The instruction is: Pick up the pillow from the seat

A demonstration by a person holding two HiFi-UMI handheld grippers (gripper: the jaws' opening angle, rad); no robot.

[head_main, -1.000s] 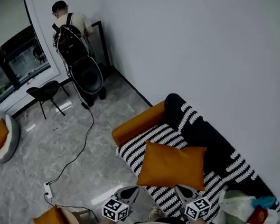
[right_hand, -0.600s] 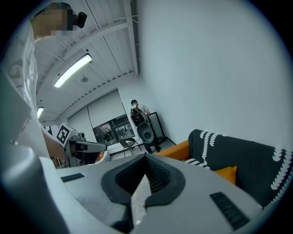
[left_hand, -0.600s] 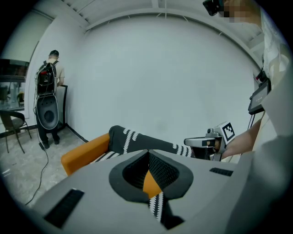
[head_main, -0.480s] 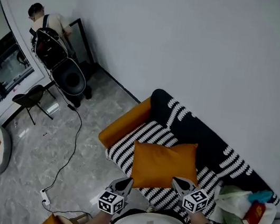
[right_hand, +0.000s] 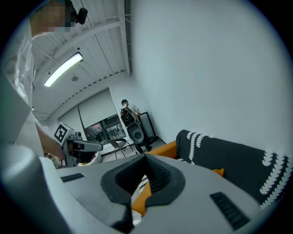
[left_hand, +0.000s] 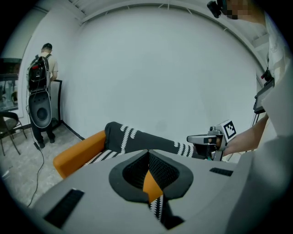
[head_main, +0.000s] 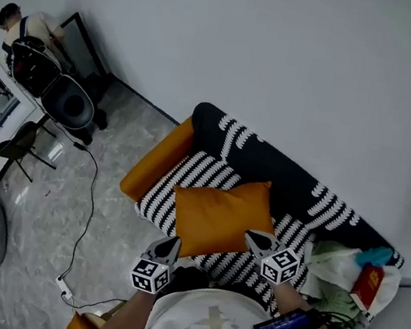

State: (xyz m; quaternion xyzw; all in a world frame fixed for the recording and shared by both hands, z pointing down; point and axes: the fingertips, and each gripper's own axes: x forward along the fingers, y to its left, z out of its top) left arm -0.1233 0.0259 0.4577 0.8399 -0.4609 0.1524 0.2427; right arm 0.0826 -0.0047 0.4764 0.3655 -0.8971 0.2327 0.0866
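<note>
Orange pillow (head_main: pixel 220 214): lying flat on the striped sofa seat (head_main: pixel 159 193), not yet touched; left gripper (head_main: pixel 166 247) and right gripper (head_main: pixel 257 242), jaws closed and empty, near the seat's front edge; grasp and lift outstanding.

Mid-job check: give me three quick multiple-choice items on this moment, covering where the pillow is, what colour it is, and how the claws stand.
1. Where does the pillow lie?
A. on the floor by the cable
B. on the striped sofa seat
C. on the black chair

2. What colour is the pillow?
A. orange
B. white
C. blue

3. How do the left claw and right claw stand?
A. both wide open
B. left shut on the pillow, right open
C. both shut, holding nothing

Answers:
1. B: the head view shows it resting on the black-and-white stripes.
2. A: it is plain orange, matching the sofa's armrest.
3. C: in each gripper view the jaws meet with nothing clamped between them.
</note>
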